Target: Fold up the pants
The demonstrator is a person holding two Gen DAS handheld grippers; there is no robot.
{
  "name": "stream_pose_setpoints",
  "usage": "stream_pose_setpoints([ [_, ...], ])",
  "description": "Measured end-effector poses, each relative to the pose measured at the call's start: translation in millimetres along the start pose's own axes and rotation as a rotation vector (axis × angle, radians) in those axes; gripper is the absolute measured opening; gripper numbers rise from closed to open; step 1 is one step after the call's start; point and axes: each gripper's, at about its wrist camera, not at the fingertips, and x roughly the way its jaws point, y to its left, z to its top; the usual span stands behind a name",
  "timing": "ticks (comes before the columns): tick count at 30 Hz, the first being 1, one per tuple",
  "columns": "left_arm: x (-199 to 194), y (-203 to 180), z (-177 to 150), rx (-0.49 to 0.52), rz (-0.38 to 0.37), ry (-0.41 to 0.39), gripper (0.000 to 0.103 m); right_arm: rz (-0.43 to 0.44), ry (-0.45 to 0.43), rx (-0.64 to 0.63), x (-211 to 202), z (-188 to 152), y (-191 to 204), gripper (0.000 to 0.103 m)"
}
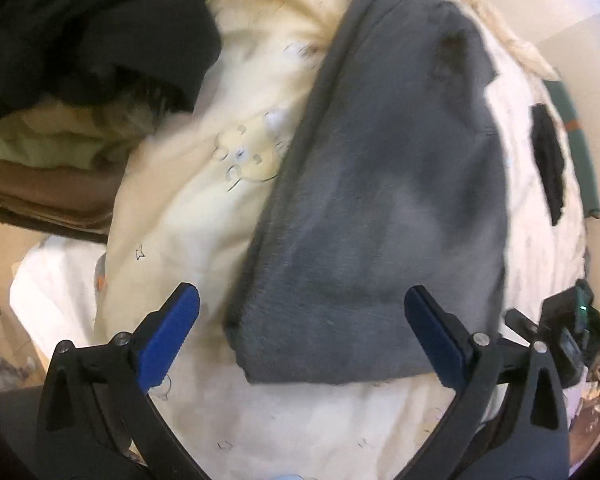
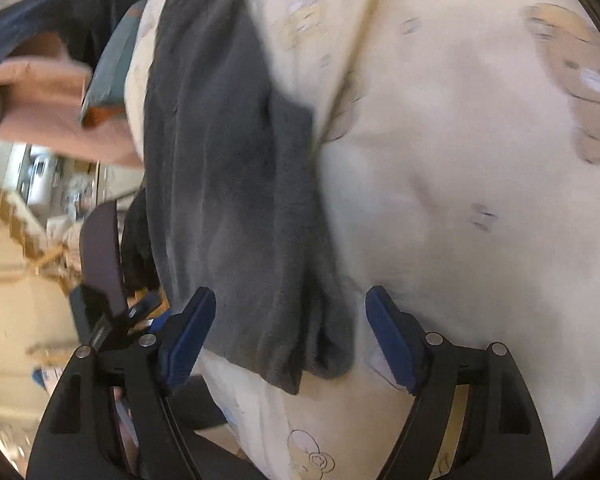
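The grey pants point(image 1: 380, 200) lie folded on a cream printed bedsheet point(image 1: 204, 216), soft and fleecy. A dark cloth pile point(image 1: 92, 28) sits beside – perhaps more clothes, blurred. The left gripper point(image 1: 300, 332) and right gripper point(image 2: 290, 328) both stand wide apart – nothing is clamped.

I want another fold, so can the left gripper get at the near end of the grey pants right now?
Probably yes: the left gripper is open, the grey pants lie flat on the cream bedding just ahead, nothing between.
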Motion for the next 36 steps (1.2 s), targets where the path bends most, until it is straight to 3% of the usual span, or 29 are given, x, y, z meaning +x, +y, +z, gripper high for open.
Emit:
stream_pose_setpoints([
  [6, 20.2, -4.4, 4.9, 0.006, -0.047, 0.077, 0.094, 0.016, 0.131, -0.092, 2.9, -11.2, 4.4, 0.080],
  [8, 22.7, -14.5, 4.2, 0.042, -0.059, 0.106, 0.085, 0.021, 0.145, -0.070, 2.5, -13.0, -0.6, 0.080],
  [13, 18.9, -37.5, -1.6, 0.138, -0.082, 0.083, 0.079, 0.006, 0.076, -0.071, 6.0, -5.3, -0.1, 0.078],
  [15, 18.8, -40.4, -0.8, 0.134, -0.085, 0.082, 0.079, 0.055, 0.105, -0.104, 10.4, -9.1, 10.3, 0.075],
  [17, 10.7, -40.0, 4.6, 0.120, -0.106, 0.050, 0.064, 0.123, 0.103, -0.175, 1.5, -13.8, 26.8, 0.075],
  [19, -0.3, -34.0, 10.9, 0.094, -0.155, 0.019, 0.061, 0.107, 0.071, -0.195, -3.3, -13.3, 31.0, 0.075],
  [21, 2.7, -30.8, 14.0, 0.067, -0.174, 0.037, 0.061, 0.041, 0.096, -0.140, 9.5, -10.5, 16.7, 0.075],
  [22, 7.3, -32.6, 14.0, 0.059, -0.159, 0.048, 0.061, 0.006, 0.117, -0.115, 18.3, -9.7, 7.7, 0.072],
  [26, 29.2, -30.6, 10.7, 0.072, -0.089, 0.125, 0.062, -0.002, 0.121, -0.116, 26.3, -9.7, 11.6, 0.073],
  [28, 33.1, -33.8, 9.5, 0.086, -0.068, 0.125, 0.062, 0.023, 0.125, -0.143, 29.3, -12.2, 19.1, 0.035],
  [30, 30.6, -38.7, 11.9, 0.092, -0.078, 0.119, 0.062, 0.066, 0.104, -0.171, 21.6, -14.0, 35.9, 0.030],
  [33, 14.2, -41.4, 19.4, 0.016, -0.205, 0.079, 0.064, 0.173, -0.011, -0.230, -14.0, -12.0, 62.9, 0.025],
  [36, 2.2, -37.1, 25.8, -0.023, -0.267, 0.028, 0.079, 0.263, -0.100, -0.178, -40.2, -0.8, 78.6, 0.025],
])
